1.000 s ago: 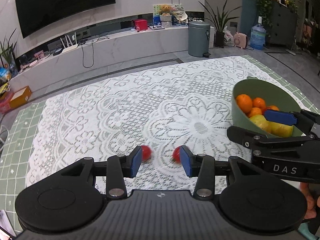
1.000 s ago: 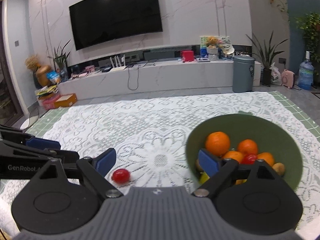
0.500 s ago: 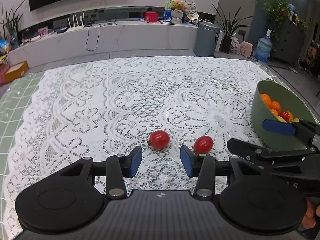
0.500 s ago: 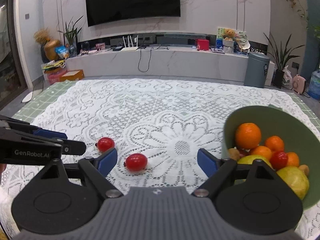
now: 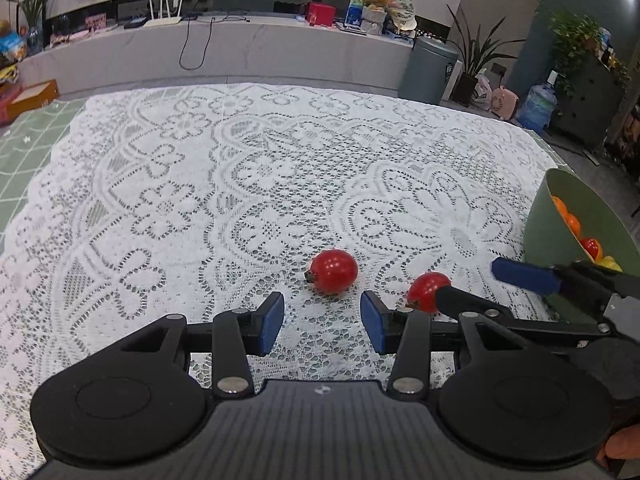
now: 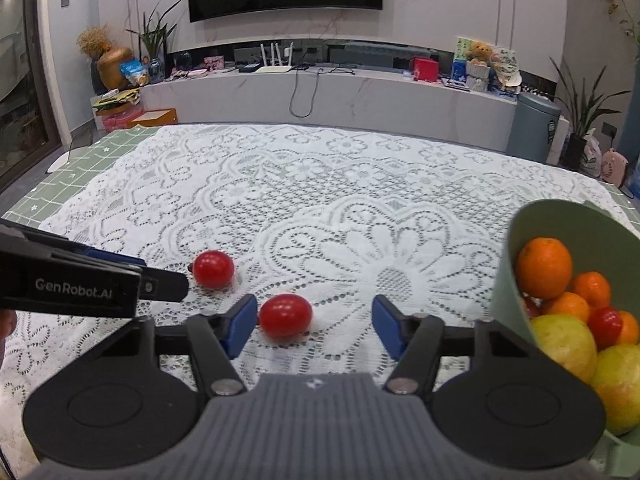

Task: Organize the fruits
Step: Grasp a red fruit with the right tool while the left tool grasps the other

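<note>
On the lace-covered table: two cherry tomatoes lie loose on the cloth, and a green bowl of fruit stands at the right edge.
Lace tablecloth: soft and patterned, so a round fruit would probably roll if nudged; each claw should come down without brushing its tomato sideways.
Left claw: partly open and empty, its blue pads apart with bare cloth between them.
Left tomato: rests on the cloth just ahead of the left claw's gap, touching neither pad; the claw needs to go a little further forward and down so the pads sit either side of the fruit's widest part.
Right tomato: lies just beside the right claw's left pad, well off-centre in the gap; whether it touches that pad cannot be told.
Right claw: its jaws have just been closing, now about half open, with the tomato near the left pad and a wide gap on the right; nothing is gripped yet.
Advice for the right claw: shift slightly leftward so the fruit is centred, otherwise the closing left pad is likely to push it away.
Squeeze: gentle, since thin-skinned tomatoes look easy to burst.
Spacing: the two claws work close together, so they should be lifted one at a time or kept apart.
Green bowl: already holds oranges, yellow-green fruit and a small tomato; it is the likely destination.
</note>
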### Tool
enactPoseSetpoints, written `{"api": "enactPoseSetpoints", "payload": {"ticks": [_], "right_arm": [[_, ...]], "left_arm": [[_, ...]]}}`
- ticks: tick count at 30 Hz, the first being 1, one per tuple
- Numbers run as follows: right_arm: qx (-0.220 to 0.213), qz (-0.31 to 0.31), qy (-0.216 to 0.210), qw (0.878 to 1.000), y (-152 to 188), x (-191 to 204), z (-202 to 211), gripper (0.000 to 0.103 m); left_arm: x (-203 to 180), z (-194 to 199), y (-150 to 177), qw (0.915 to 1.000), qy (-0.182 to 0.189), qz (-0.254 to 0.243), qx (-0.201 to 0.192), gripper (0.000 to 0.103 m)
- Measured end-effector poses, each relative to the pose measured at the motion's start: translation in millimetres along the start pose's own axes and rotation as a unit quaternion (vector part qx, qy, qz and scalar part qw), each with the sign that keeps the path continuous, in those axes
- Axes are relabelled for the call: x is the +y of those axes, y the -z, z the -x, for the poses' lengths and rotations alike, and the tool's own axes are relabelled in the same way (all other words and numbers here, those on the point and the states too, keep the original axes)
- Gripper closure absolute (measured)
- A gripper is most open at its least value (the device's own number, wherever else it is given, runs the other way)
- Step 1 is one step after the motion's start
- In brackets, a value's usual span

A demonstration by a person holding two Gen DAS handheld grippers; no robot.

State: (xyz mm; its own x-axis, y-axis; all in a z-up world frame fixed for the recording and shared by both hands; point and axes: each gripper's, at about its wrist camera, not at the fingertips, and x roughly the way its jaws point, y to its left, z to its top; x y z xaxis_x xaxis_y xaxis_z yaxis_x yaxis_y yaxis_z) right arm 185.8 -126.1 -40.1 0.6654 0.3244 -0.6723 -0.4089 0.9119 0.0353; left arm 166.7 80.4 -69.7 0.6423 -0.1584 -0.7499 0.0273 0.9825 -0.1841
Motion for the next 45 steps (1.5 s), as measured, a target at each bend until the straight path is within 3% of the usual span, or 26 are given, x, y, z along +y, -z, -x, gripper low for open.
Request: {"api": "enactPoseSetpoints", "payload": {"ticks": [4, 13, 24, 33, 45], "right_arm": [[0.0, 0.012, -0.011, 1.0, -1.4, 6.5, -7.3, 0.057], [0.005, 0.042, -0.014, 0.999, -1.8, 15.6, -18.0, 0.067], [0.02, 0.032, -0.024, 0.999, 0.8, 15.1, -24.4, 0.067], [0.023, 0.031, -0.029, 0.999, 1.4, 14.9, -25.4, 0.07], [0.023, 0.031, -0.028, 0.999, 1.2, 15.5, -23.5, 0.071]], "left_arm": [[4.4, -4.0, 0.3, 0.9999, 0.011, 0.013, 0.003, 0.052], [5.4, -8.5, -0.2, 0.9994, 0.032, 0.015, -0.005, 0.055], [4.2, -23.0, -3.5, 0.9998, 0.015, 0.007, -0.014, 0.055], [3.6, -31.1, -7.3, 0.9995, 0.024, 0.01, -0.016, 0.056], [-1.1, -32.8, -4.7, 0.9991, 0.04, 0.002, -0.016, 0.07]]}}
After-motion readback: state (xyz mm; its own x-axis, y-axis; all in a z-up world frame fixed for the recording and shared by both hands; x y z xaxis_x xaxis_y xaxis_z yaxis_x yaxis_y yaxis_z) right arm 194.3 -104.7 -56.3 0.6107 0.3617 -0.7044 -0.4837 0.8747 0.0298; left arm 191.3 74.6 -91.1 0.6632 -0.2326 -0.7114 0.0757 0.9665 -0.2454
